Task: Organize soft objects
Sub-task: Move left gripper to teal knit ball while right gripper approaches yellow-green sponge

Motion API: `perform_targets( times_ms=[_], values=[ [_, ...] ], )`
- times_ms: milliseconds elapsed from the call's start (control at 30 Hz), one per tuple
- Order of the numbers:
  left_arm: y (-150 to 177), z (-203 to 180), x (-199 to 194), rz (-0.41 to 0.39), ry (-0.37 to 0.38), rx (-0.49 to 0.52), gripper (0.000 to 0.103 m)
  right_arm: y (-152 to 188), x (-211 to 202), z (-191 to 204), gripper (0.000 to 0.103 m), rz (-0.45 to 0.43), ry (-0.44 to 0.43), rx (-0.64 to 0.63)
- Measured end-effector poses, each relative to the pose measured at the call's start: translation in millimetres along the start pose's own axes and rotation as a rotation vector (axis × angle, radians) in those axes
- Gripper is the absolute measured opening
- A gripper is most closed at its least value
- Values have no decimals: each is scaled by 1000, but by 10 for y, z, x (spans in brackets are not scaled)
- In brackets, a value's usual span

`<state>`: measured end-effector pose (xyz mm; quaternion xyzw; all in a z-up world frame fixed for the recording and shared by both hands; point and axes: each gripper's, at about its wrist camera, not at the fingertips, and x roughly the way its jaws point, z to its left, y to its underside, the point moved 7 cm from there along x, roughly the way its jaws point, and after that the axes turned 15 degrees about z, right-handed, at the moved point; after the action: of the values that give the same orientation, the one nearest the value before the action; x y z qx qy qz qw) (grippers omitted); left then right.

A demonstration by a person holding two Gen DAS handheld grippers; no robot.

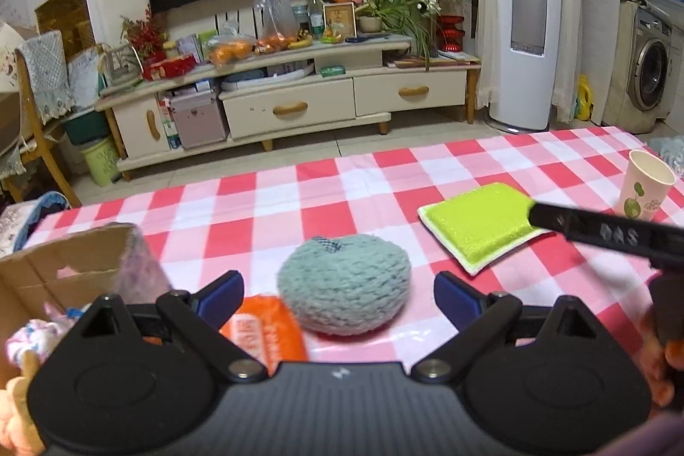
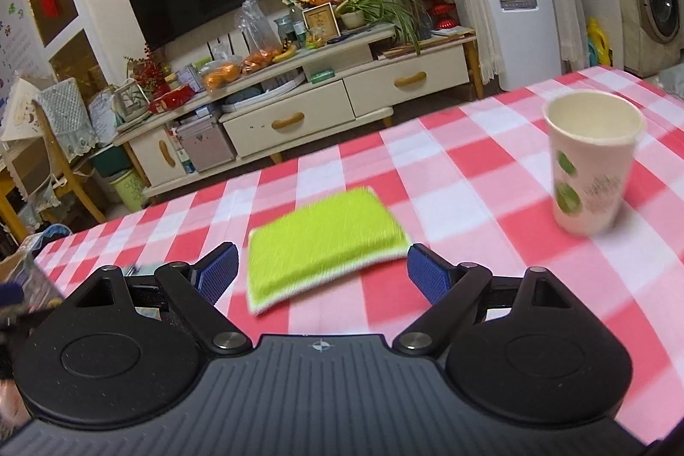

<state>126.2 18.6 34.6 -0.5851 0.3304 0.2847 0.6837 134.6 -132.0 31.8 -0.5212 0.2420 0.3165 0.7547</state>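
On the checked tablecloth (image 1: 342,191) lie three loose soft items. Left gripper (image 1: 338,295): fingers spread wide, holding nothing, with the grey-green yarn ball (image 1: 344,285) directly ahead, centred between the blue pads (image 1: 222,295); an orange pouch (image 1: 265,332) lies just left of it. Right gripper (image 2: 321,271): fingers likewise apart and empty, the green sponge (image 2: 325,238) straight ahead, its long axis running crosswise, nearly spanning the gap. A cardboard box (image 1: 64,263) with soft items inside stands at the left. A paper cup (image 2: 592,161) stands well right. Judgement: each gripper is nearest its own item; the sponge's width leaves little clearance.
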Motion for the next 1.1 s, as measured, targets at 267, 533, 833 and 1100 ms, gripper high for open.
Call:
perform_targets(
  times_ms=[267, 533, 833, 1100],
  values=[
    [-98, -126, 296, 49, 28, -29, 95, -272, 413, -37, 103, 43, 0, -41],
    [-165, -137, 551, 80, 4, -25, 95, -331, 730, -42, 103, 110, 41, -90],
    [-196, -97, 782, 127, 34, -63, 95, -269, 776, 27, 103, 145, 56, -197],
    [-121, -172, 782, 146, 34, -15, 81, -191, 705, 54, 103, 175, 37, -255]
  ],
)
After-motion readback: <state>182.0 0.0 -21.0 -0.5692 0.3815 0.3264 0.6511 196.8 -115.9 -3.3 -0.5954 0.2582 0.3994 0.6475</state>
